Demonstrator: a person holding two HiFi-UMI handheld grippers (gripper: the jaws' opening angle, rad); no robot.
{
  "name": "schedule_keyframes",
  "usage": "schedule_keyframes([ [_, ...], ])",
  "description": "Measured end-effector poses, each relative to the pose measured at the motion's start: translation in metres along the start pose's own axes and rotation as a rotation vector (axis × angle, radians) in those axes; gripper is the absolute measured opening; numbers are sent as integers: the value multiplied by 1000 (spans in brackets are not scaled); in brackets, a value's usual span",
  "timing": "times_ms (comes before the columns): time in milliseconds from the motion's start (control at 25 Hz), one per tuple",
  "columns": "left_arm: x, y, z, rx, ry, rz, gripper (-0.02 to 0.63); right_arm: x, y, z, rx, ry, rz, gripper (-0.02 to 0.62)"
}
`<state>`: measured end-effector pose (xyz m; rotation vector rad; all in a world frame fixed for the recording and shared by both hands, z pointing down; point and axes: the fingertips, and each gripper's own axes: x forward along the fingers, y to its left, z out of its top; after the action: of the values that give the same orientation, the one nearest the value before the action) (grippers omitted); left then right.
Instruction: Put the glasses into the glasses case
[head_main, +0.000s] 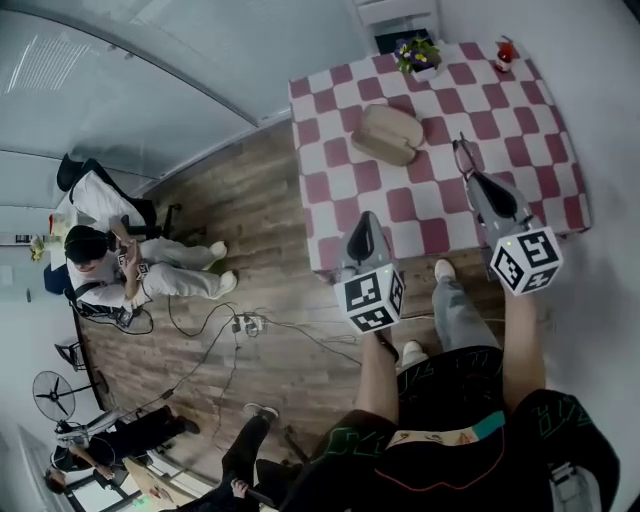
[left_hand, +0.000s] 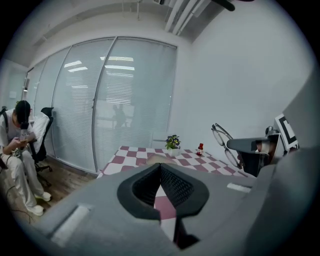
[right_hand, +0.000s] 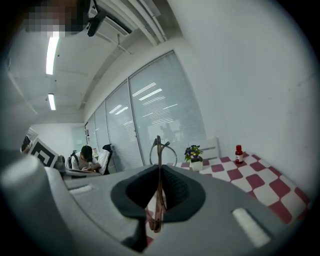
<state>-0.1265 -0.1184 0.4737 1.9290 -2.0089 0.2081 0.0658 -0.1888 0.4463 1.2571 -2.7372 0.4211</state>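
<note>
My right gripper pinches the glasses at right of centre in the head view. My left gripper is closed, with nothing inside. The glasses case lies at upper centre on the checkered table.

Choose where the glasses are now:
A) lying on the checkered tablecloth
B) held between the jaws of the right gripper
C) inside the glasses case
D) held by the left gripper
B: the right gripper has its jaws closed on the glasses, which are apart from the glasses case lying on the table.
</note>
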Motion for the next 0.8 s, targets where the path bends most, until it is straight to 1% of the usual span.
schedule_keyframes([
  [160,23,-8,-7,7,36,21,9,16,-22,-9,19,22,14,18],
  [360,49,-26,6,20,34,26,9,34,-50,1,38,16,37,18],
  [480,57,-29,21,44,35,49,9,46,-60,13,65,-2,60,18],
  [600,61,-37,42,75,17,64,9,54,-70,31,83,-31,77,18],
  [800,62,-38,69,115,-21,97,9,65,-69,53,85,-76,123,18],
])
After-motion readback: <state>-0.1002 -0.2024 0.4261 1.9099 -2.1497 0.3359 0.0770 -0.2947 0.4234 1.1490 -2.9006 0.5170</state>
